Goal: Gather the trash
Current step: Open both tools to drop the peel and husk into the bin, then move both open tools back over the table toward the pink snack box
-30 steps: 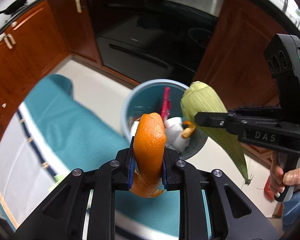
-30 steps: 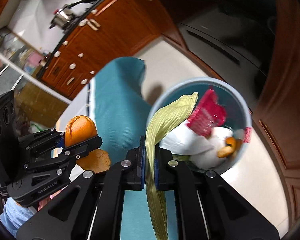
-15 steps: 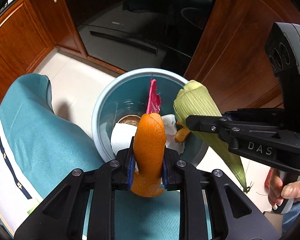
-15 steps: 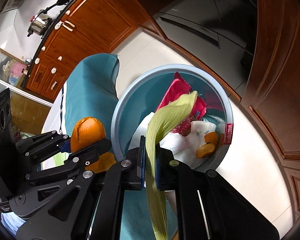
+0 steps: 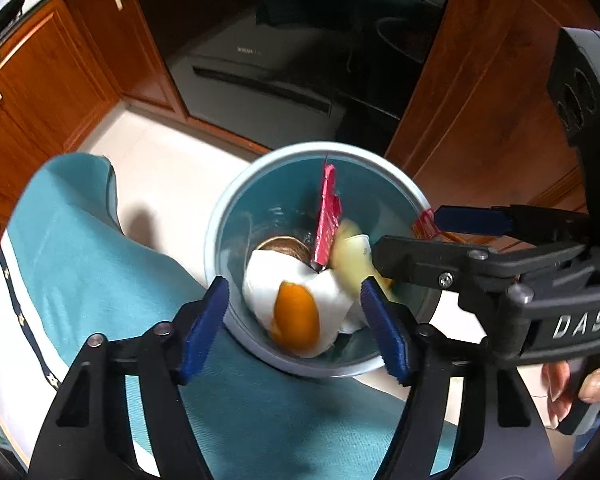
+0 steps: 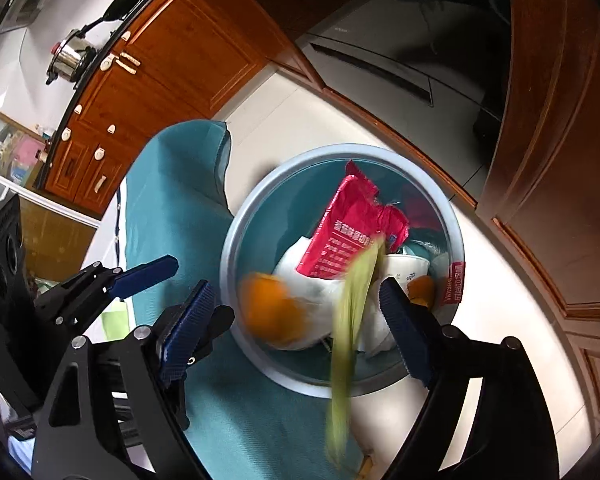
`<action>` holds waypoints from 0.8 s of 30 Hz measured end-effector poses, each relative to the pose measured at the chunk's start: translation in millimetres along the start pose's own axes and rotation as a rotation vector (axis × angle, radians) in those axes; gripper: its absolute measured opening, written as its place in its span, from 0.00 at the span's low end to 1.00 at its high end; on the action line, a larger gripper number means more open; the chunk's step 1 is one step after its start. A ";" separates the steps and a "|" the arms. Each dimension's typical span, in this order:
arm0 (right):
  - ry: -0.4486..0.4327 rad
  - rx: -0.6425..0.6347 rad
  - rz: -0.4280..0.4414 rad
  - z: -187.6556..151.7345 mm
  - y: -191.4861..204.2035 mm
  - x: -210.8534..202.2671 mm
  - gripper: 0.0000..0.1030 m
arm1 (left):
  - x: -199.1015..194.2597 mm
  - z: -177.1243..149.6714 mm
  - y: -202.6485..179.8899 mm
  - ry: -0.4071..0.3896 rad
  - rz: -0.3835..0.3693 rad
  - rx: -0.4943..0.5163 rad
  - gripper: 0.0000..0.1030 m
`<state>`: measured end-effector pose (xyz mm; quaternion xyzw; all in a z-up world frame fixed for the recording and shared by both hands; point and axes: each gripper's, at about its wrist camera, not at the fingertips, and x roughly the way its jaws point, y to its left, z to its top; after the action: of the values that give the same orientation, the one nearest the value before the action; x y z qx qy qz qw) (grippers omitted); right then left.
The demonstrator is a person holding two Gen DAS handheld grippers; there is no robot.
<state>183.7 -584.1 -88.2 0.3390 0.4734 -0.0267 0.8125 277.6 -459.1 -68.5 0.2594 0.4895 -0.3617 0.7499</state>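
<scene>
A second ago we held an orange peel and a corn husk clamped above the round pale-blue plastic bin [image 5: 216, 240]. Now the jaws of our left gripper [image 5: 296, 320] and right gripper [image 6: 296, 328] are opening with nothing pressed between them. The curled orange peel [image 5: 294, 316] is dropping onto white paper in the bin, while the long pale-green corn husk [image 6: 350, 320] falls blurred across its rim. Both pieces are released. Whether the husk lands fully inside we cannot tell; the bin's bottom is hidden under a red snack wrapper [image 6: 352, 232].

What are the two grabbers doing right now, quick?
Left gripper: jaws opening, nothing held; the orange peel is dropping into the bin.
Right gripper: jaws opening, nothing gripped; the corn husk is falling between them.
</scene>
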 end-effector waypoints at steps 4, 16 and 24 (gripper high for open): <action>-0.009 0.010 -0.020 -1.3 0.7 -5.4 0.82 | -4.4 -2.3 1.3 0.001 0.000 -0.004 0.70; 0.015 -0.001 -0.032 -15.4 21.6 -14.7 0.82 | -32.1 -17.8 5.8 -0.016 -0.004 -0.023 0.70; 0.006 -0.048 -0.024 -31.9 55.0 -33.8 0.82 | -72.6 -41.1 9.9 -0.073 0.004 -0.036 0.70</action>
<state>161.1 -532.8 -43.0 0.3139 0.4804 -0.0242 0.8186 244.2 -401.5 -17.1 0.2335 0.4675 -0.3606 0.7726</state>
